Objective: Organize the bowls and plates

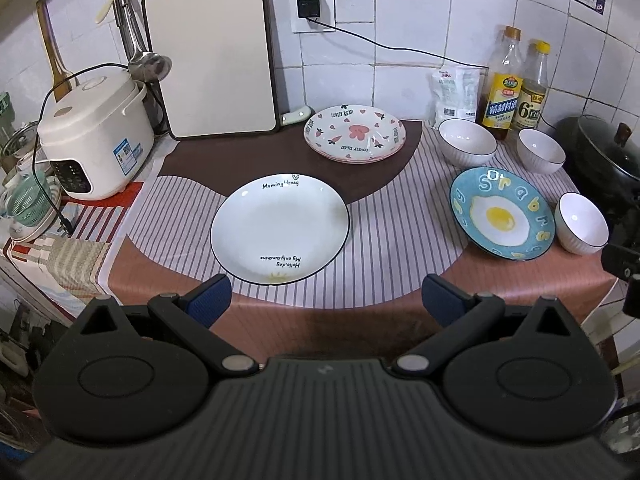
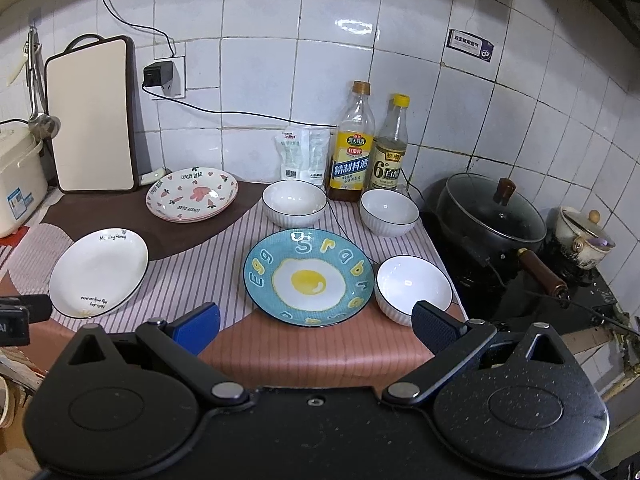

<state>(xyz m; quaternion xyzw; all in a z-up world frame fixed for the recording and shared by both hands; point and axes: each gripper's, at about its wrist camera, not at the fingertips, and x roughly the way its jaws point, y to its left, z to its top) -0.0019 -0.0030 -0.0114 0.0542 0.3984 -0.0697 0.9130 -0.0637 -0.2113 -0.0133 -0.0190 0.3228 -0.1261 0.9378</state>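
Observation:
A white plate with black lettering lies on the striped cloth, just beyond my open left gripper. Farther back sits a pink-patterned plate. To the right is a blue fried-egg plate, directly ahead of my open right gripper. Three white ribbed bowls stand around it: back left bowl, back right bowl, near right bowl. Both grippers hover at the counter's front edge, holding nothing.
A rice cooker and a leaning cutting board stand at the left back. Two bottles and a packet line the tiled wall. A lidded black wok sits on the stove at right. A cable runs along the wall.

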